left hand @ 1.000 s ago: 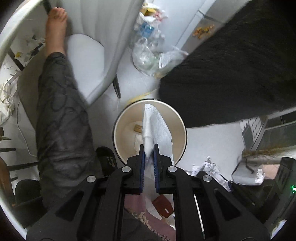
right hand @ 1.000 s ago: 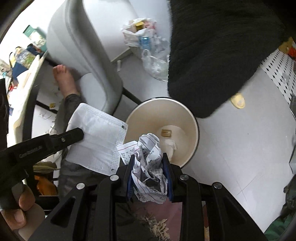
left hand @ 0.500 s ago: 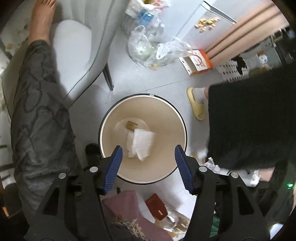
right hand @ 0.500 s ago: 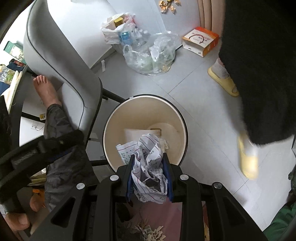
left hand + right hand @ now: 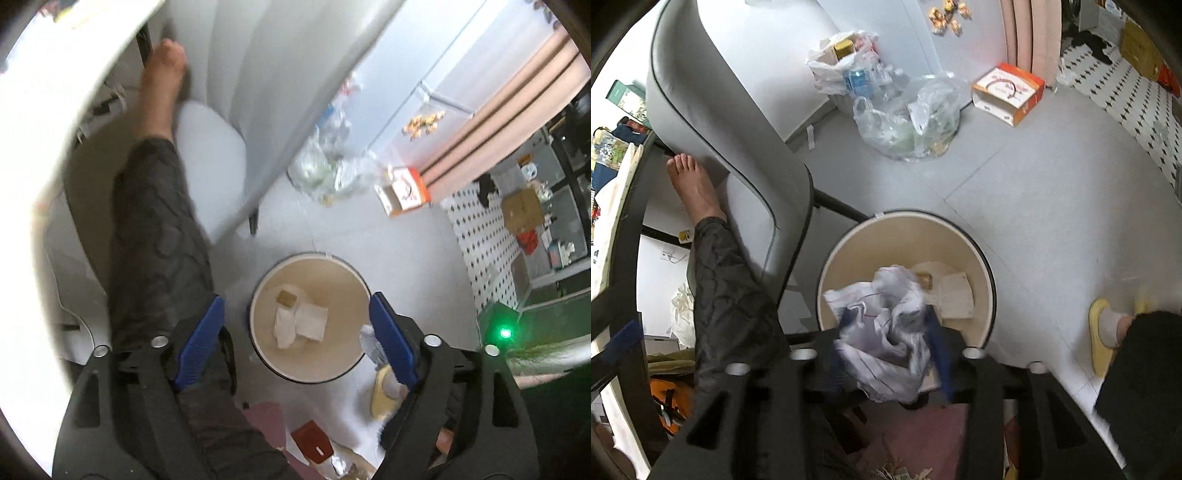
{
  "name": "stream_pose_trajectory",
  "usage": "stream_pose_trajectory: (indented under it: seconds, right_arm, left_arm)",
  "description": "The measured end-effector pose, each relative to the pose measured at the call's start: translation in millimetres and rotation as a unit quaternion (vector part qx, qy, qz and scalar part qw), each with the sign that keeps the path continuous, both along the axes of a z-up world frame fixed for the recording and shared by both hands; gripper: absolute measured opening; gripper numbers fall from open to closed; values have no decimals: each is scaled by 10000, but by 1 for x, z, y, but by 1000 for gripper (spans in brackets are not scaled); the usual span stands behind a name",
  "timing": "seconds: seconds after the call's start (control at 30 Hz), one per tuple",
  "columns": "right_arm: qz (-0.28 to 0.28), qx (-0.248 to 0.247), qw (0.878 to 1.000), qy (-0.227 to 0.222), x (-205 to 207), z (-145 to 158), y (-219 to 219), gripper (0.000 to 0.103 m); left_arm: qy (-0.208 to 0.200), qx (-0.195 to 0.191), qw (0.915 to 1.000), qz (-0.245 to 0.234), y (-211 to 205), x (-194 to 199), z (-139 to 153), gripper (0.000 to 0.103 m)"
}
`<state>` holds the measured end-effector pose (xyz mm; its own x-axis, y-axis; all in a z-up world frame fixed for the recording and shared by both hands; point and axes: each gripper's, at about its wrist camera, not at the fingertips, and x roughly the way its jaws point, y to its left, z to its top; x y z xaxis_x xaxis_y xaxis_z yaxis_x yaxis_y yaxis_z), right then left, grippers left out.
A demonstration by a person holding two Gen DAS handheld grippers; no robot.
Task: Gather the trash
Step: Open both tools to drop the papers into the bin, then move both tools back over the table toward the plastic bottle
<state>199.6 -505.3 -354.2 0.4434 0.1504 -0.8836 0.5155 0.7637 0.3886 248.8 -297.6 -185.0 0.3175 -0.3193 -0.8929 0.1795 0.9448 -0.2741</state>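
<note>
A round cream trash bin [image 5: 334,371] stands on the grey floor, also in the right wrist view [image 5: 982,258]. White paper pieces [image 5: 304,321] and a small brown item [image 5: 287,297] lie at its bottom. My left gripper [image 5: 297,341] is open and empty above the bin. My right gripper [image 5: 886,339] is blurred; it holds a crumpled printed paper wad [image 5: 886,332] over the bin's near rim, and I cannot tell whether the jaws have begun to part.
A grey chair [image 5: 738,155] and a person's leg and bare foot [image 5: 713,240] are left of the bin. Plastic bags of trash [image 5: 908,118] and an orange box [image 5: 1008,92] lie beyond. A yellow slipper [image 5: 1102,336] is at the right.
My left gripper opened and dropped the white sheet into the bin, then rose and shifted. My right gripper carried the wad over the bin. The person in black moved right.
</note>
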Motion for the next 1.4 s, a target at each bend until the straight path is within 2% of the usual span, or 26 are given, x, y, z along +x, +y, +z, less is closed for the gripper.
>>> stream_pose_trajectory:
  seconds: [0.07,0.13,0.4,0.73,0.83,0.97,1.1,1.2,1.27,1.4]
  right_arm:
    - [-43,-52,9999,-117,0,9,2,90]
    - [-8,-49,9999,-154,-1,17,6,90]
    - [226,-187,9986,-444,-8,64,21,95]
    - [552,-701,9882,-1244,-13,160,76,95]
    - [576,-1074,9809,-1516,-16,186,101,95]
    - [553,-1477,9688,-1910,-18,215,130,95]
    - [708,-1754,9575,-2176,-17,238,161,96]
    - [1032,-1857,9424,-2584,-22,251,194,96]
    - [1285,-1998,9369,-2564,-19,256,218,96]
    - [1669,-1961,9310,-2587,-15,258,251,96]
  left_arm:
    - [-133,-58,9999,81,10,-1,15,86]
    - [-286,-141,9994,155,23,-2,29,92]
    - [-635,-304,9961,537,70,-8,63,93]
    - [-1332,-621,9846,948,141,-29,110,93]
    - [-1611,-673,9791,1044,158,-39,122,97]
    - [-2053,-551,9711,1084,178,-54,135,97]
    - [-2416,-543,9594,1352,209,-71,143,97]
    - [-2705,-566,9483,1563,234,-84,148,97]
    - [-2756,-597,9459,1607,248,-87,150,97]
    - [-2746,-613,9451,1663,268,-91,147,97]
